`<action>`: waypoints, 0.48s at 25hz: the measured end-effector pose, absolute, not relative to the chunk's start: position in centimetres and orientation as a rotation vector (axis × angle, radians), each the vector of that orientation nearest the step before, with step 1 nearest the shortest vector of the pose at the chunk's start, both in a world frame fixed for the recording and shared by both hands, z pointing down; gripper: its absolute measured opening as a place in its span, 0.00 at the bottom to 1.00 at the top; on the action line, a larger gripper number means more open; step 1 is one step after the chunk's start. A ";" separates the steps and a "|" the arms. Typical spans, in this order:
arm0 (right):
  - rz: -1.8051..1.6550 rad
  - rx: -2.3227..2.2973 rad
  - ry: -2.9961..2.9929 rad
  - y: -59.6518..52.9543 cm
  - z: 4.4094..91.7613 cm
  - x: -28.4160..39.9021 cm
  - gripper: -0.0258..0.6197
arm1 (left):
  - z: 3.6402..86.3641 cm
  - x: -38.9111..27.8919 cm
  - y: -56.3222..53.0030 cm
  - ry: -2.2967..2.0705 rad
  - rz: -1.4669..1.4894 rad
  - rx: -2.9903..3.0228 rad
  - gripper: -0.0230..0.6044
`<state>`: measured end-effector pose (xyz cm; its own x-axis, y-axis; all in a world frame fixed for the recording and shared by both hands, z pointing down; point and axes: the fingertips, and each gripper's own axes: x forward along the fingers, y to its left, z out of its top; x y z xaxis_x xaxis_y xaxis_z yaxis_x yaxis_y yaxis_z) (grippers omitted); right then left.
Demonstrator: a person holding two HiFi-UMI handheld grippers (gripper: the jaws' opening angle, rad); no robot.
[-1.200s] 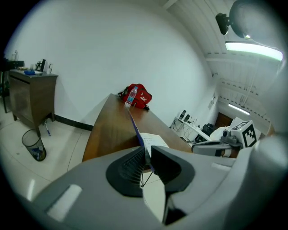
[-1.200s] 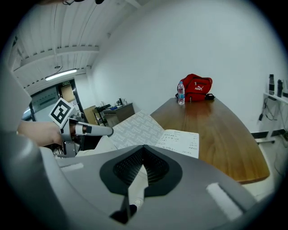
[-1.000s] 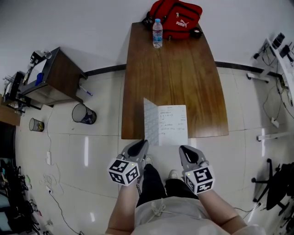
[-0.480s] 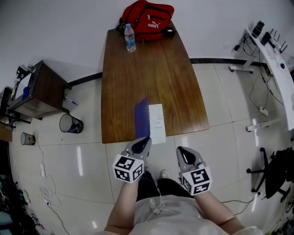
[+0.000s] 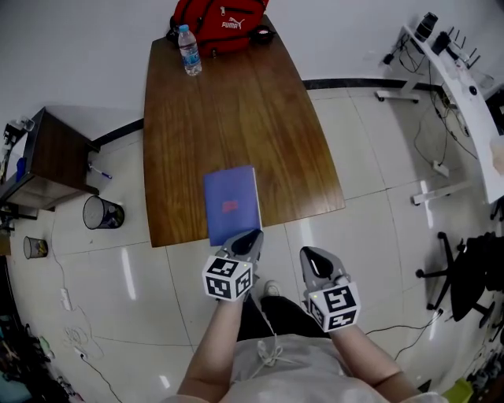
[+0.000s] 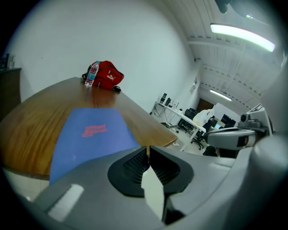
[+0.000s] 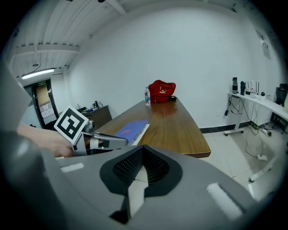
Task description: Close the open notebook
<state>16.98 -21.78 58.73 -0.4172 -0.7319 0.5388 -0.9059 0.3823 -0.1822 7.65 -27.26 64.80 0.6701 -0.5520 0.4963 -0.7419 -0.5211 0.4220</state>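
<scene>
The notebook [image 5: 231,203] lies closed at the near edge of the wooden table [image 5: 236,102], blue cover up, its near end slightly over the edge. It also fills the left gripper view [image 6: 90,134] and shows in the right gripper view [image 7: 128,129]. My left gripper [image 5: 250,238] sits at the notebook's near right corner. Its jaws stand almost together and are opening, with a sliver of blue cover in the slit [image 6: 147,150]. My right gripper [image 5: 309,256] hangs off the table to the right, over the floor, shut with nothing in it [image 7: 143,150].
A water bottle [image 5: 188,49] and a red bag [image 5: 220,20] stand at the table's far end. A dark side cabinet [image 5: 43,157] and a mesh bin [image 5: 102,212] are at the left. A white desk [image 5: 457,86] and an office chair [image 5: 465,283] are at the right.
The open white pages are gone: the cover swung from left over to the right and now lies flat, blue side up. Both grippers shifted a little with it.
</scene>
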 end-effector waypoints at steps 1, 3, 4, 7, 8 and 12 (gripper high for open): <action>0.651 1.421 -2.275 -21.7 58.9 17.0 0.05 | 65.4 7.8 -27.2 -1.000 0.397 2.254 0.08; 0.655 1.415 -2.272 -21.4 59.3 17.0 0.05 | 66.4 8.0 -27.1 -1.011 0.389 2.237 0.09; 0.656 1.412 -2.269 -21.3 59.5 17.0 0.05 | 66.8 8.2 -27.0 -1.011 0.382 2.230 0.09; 0.658 1.399 -2.260 -21.1 60.0 17.0 0.05 | 67.7 8.8 -26.7 -0.999 0.350 2.206 0.09; 0.655 1.393 -2.259 -21.0 59.9 17.0 0.05 | 67.8 9.0 -26.6 -0.996 0.333 2.198 0.10; 0.614 1.384 -2.265 -21.2 59.1 16.7 0.05 | 66.3 9.2 -26.6 -0.980 0.248 2.192 0.11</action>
